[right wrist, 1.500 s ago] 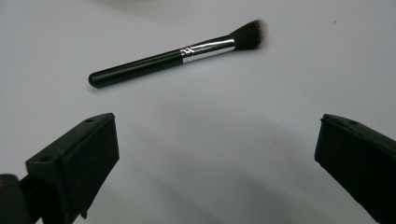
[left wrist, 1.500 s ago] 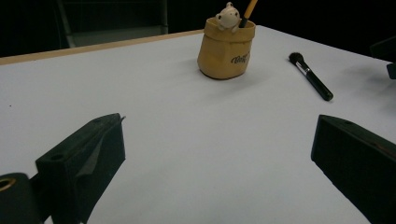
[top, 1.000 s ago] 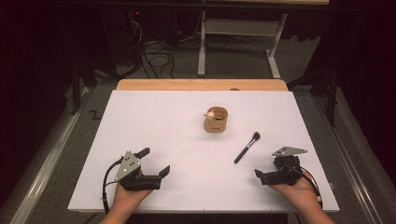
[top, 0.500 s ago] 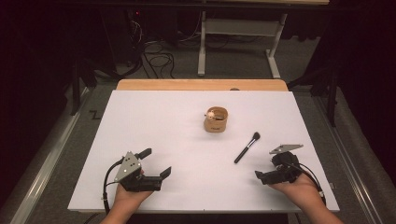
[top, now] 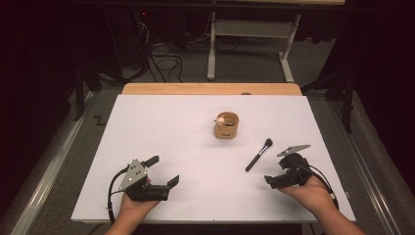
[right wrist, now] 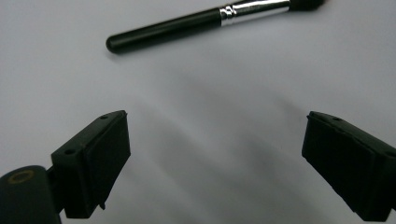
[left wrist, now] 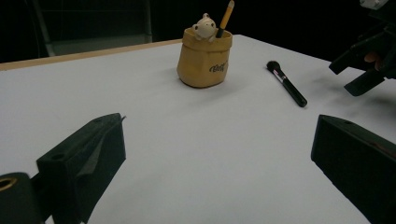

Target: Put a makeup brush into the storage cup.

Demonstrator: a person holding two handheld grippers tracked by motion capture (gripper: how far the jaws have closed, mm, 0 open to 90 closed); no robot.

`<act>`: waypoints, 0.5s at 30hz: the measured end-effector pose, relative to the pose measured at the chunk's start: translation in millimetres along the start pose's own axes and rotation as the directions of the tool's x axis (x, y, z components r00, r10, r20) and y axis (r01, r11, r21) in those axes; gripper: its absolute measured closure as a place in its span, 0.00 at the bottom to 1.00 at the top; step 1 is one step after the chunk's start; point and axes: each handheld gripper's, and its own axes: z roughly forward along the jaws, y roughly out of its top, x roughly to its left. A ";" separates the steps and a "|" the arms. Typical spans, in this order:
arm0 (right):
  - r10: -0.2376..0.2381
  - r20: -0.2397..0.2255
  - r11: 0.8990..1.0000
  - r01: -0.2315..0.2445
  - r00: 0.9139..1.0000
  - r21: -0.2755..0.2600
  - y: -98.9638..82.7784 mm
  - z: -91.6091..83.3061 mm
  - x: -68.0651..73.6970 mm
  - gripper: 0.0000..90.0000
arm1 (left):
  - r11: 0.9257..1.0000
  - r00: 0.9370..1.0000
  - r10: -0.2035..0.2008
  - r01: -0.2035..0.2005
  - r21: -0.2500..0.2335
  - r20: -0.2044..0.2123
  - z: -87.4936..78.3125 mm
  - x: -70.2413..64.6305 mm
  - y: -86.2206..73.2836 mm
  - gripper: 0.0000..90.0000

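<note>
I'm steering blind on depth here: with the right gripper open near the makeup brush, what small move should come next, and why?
Probably ease the right gripper forward toward the brush handle. Its jaws are wide apart and hold nothing, and the brush lies flat on the white table just ahead of them, untouched. The left gripper is open and farther off, and the tan pot stands clear of the path.
</note>
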 end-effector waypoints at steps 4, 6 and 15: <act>0.008 -0.008 1.000 -0.008 1.000 -0.002 10.4 4.5 1.3 0.12 | 1.000 1.000 -0.001 0.001 -0.003 0.001 -0.6 0.3 0.0 0.04; 0.005 -0.006 1.000 -0.005 1.000 0.002 14.6 7.3 2.1 0.12 | 1.000 1.000 -0.005 0.006 -0.004 0.002 -1.0 1.0 0.2 0.04; 0.009 -0.011 1.000 -0.009 1.000 0.019 30.6 21.0 4.0 0.16 | 1.000 1.000 -0.010 0.010 -0.003 0.003 -2.0 2.4 -0.2 0.04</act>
